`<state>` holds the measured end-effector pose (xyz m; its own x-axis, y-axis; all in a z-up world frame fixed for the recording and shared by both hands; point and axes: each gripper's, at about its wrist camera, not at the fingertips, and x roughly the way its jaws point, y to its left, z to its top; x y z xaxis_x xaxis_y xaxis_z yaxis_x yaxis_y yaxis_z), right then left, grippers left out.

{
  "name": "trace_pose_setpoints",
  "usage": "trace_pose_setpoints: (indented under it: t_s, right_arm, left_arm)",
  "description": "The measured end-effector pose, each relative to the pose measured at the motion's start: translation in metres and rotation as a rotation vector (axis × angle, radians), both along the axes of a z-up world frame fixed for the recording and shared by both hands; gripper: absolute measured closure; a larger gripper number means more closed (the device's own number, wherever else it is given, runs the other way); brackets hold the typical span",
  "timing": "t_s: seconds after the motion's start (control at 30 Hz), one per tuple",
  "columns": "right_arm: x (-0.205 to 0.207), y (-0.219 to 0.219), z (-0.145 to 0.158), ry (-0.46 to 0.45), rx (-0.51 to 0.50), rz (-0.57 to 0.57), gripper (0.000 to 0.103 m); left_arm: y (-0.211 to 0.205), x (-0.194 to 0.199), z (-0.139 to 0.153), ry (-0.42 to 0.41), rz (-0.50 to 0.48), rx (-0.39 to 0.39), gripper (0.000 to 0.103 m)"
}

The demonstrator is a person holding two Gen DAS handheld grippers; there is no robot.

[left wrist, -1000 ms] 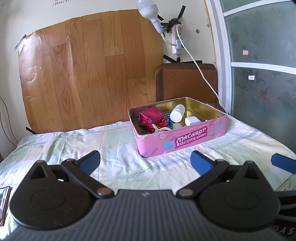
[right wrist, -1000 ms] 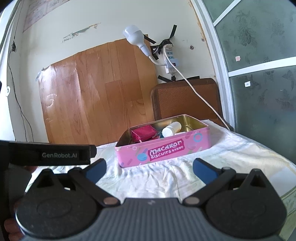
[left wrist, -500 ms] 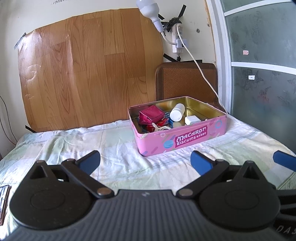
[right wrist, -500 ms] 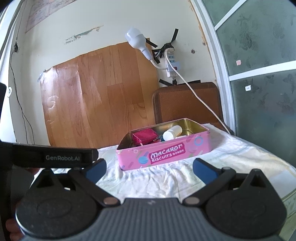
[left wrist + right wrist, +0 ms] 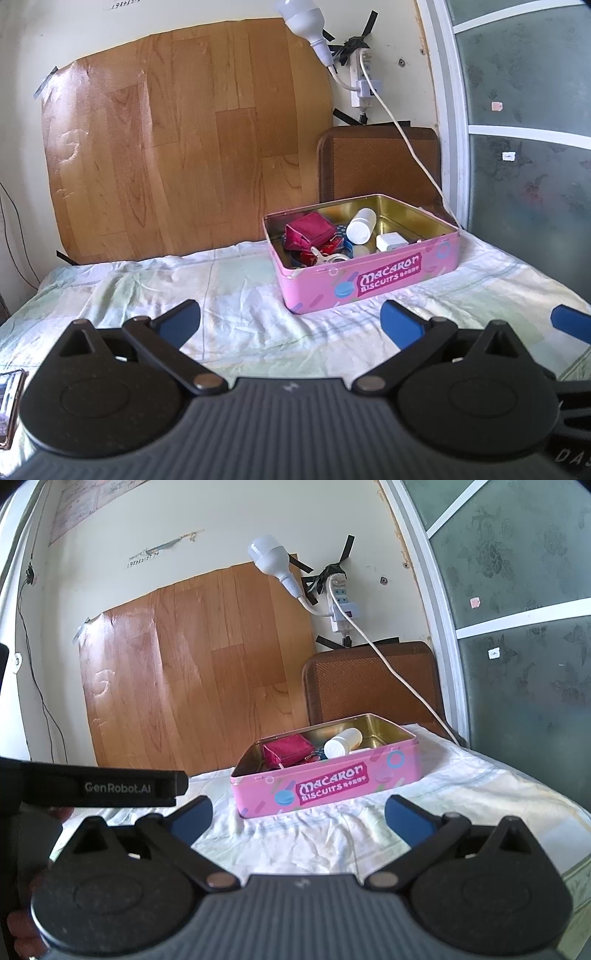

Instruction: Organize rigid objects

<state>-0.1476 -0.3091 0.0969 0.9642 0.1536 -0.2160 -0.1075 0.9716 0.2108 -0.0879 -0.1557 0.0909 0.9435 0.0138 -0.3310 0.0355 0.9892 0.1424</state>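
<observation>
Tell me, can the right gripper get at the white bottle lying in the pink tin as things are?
Probably yes. The right gripper is open and empty, the pink tin has no lid, and the white bottle lies on top of the other items.

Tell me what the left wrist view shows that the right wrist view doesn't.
Only the left wrist view shows the white charger block and the clutter low in the tin, plus one blue finger of the right gripper at its right edge. Only the right wrist view shows the left gripper's black body and the hand holding it. Both show the tin, red pouch, white bottle and each camera's own open fingers.
</observation>
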Motion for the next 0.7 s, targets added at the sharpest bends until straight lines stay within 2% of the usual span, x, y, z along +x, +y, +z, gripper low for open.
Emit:
trace_pose_setpoints:
  t_s: [0.7]
  right_arm:
    - [-0.0019,0.0006,0.0016,-0.014,0.002,-0.009,0.000]
  left_arm:
    - [0.0058,0.0016,-0.0012,0.013,0.010,0.009,0.000]
